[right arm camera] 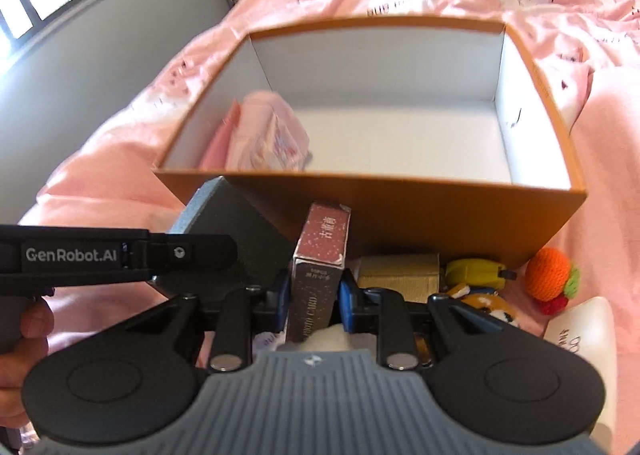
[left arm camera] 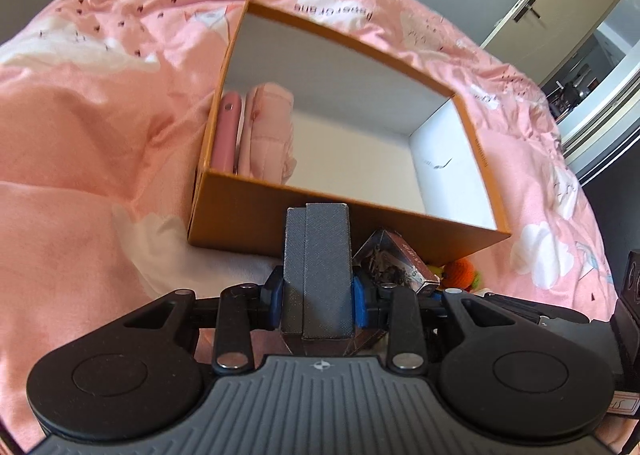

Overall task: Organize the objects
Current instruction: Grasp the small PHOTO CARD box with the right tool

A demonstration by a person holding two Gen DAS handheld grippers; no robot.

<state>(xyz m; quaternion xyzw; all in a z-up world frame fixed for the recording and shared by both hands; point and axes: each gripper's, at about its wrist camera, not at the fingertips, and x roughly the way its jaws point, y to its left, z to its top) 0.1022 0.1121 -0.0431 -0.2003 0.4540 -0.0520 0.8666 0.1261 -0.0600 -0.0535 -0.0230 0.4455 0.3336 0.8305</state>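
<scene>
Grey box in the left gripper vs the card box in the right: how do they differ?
Colour: the grey box is plain textured grey; the card box is reddish-brown with white specks and printed text.
Build: the grey box looks thicker, with a seam down its face; the card box is slimmer.
Holder: the left gripper clamps the grey box, the right gripper the card box.
Shared: both are held upright just short of the orange storage box.
</scene>
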